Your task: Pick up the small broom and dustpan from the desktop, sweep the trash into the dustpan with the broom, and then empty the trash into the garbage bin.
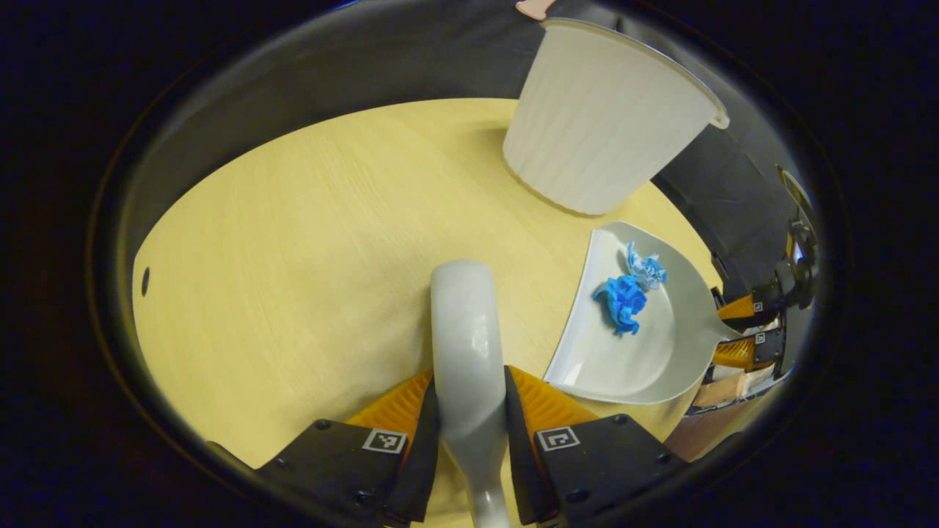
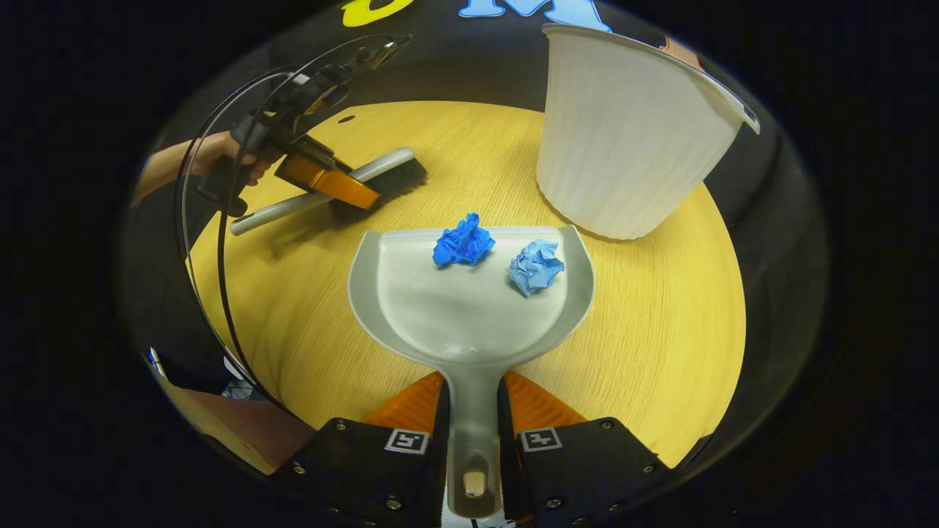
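In the left gripper view my left gripper (image 1: pixel 469 411) is shut on the pale grey broom handle (image 1: pixel 466 330), which runs forward between its fingers. The right gripper view shows that broom (image 2: pixel 367 180) with dark bristles over the far left of the table, held by the left gripper (image 2: pixel 323 176). My right gripper (image 2: pixel 473 433) is shut on the handle of the grey dustpan (image 2: pixel 469 308). Two crumpled paper balls lie in the pan: a dark blue one (image 2: pixel 462 242) and a light blue one (image 2: pixel 537 266). The dustpan (image 1: pixel 645 345) with both balls sits at the right in the left gripper view.
A white ribbed garbage bin (image 2: pixel 631 139) stands at the far right of the yellow wooden table (image 2: pixel 660 352), just beyond the dustpan; the bin (image 1: pixel 601 117) is at upper right in the left gripper view. A person's hand (image 2: pixel 220 150) holds the left gripper. A black cable (image 2: pixel 220 279) loops at the left.
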Demonstrator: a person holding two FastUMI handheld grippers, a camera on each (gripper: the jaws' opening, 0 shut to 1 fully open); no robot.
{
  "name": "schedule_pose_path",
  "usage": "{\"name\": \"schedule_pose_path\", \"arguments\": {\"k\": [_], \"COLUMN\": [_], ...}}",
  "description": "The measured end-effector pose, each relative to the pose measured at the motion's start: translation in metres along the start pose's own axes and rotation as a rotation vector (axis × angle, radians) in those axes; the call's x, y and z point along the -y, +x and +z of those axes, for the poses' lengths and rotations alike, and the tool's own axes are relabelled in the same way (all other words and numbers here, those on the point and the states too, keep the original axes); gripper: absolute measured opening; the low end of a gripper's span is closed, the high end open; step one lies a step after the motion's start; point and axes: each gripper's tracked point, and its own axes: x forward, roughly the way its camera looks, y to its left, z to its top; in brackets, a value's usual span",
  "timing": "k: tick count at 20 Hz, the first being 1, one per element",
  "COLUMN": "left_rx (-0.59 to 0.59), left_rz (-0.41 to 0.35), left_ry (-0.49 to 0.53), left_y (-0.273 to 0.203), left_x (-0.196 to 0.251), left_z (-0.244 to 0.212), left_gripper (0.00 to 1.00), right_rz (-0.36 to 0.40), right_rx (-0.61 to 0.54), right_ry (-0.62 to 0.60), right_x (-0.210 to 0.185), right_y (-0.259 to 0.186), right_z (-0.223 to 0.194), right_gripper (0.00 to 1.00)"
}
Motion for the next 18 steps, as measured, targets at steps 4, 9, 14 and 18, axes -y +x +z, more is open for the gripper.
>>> {"name": "schedule_pose_path", "arguments": {"k": [4,9,14,18], "left_rx": [0.026,0.036,0.045,0.051], "left_rz": [0.061,0.128,0.174,0.195], "left_ry": [-0.108,-0.194,-0.244,-0.273], "left_y": [-0.02,-0.04,-0.044,-0.02], "left_x": [-0.035,-0.065,-0.085,-0.096], "left_z": [-0.016,-0.04,-0.054,-0.074], "left_gripper": [0.5,0.52,0.5,0.5], "right_rz": [-0.013,-0.014,-0.005,-0.005], "right_rx": [0.012,0.025,0.039,0.073], "right_ry": [0.011,0.029,0.041,0.051], "right_x": [-0.001,0.0,0.015,0.028], "right_y": [0.005,0.013,-0.004,-0.03], "right_z": [0.006,0.011,0.013,0.026], "right_gripper": [0.31,0.31,0.31,0.31]}}
